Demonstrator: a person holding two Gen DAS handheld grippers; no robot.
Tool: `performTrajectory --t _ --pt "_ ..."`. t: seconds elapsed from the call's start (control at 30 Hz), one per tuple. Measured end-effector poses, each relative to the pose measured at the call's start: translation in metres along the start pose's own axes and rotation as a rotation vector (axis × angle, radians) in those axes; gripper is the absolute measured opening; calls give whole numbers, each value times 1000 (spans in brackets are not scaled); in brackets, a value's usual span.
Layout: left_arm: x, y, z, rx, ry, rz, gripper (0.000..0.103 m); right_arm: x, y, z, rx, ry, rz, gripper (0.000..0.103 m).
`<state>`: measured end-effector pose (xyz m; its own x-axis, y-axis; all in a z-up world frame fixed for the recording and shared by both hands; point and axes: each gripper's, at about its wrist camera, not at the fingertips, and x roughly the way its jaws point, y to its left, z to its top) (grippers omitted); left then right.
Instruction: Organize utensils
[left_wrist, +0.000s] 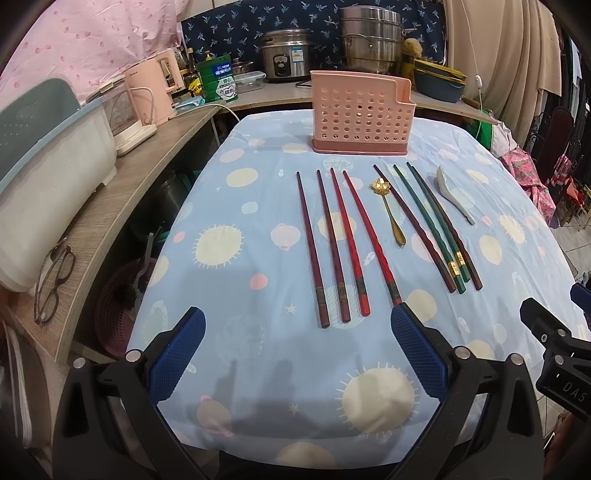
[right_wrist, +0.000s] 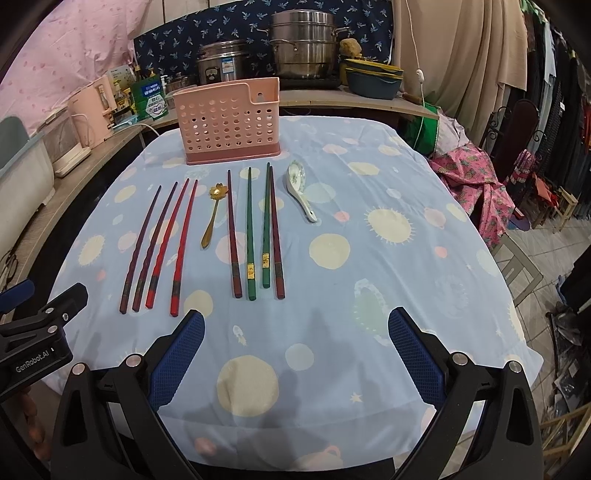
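Observation:
A pink perforated utensil holder (left_wrist: 360, 110) (right_wrist: 229, 125) stands at the far side of the table. In front of it lie several red and dark chopsticks (left_wrist: 334, 243) (right_wrist: 159, 243), a gold flower-bowl spoon (left_wrist: 388, 206) (right_wrist: 212, 218), several dark and green chopsticks (left_wrist: 432, 229) (right_wrist: 258, 229), and a white ceramic spoon (left_wrist: 452, 194) (right_wrist: 301, 192). My left gripper (left_wrist: 297, 343) hovers open near the table's front edge, just short of the red chopsticks' ends. Open as well, my right gripper (right_wrist: 295, 343) hangs over bare cloth in front of the green chopsticks. Neither holds anything.
The table wears a blue cloth with sun and planet prints (left_wrist: 258, 369) (right_wrist: 388, 258). A wooden shelf (left_wrist: 122, 184) on the left carries a dish rack, kettle and glasses. Steel pots (left_wrist: 369, 40) (right_wrist: 306, 44) stand behind. Pink fabric (right_wrist: 469, 177) lies on a chair at right.

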<state>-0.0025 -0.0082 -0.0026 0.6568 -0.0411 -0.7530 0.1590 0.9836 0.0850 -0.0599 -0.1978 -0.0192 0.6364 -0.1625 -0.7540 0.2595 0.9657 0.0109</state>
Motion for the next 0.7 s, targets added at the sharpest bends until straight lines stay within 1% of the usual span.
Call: performTrajectory --t 0.7 --pt "0 2 -2 1 1 0 96 -4 -1 1 0 -5 -1 96"
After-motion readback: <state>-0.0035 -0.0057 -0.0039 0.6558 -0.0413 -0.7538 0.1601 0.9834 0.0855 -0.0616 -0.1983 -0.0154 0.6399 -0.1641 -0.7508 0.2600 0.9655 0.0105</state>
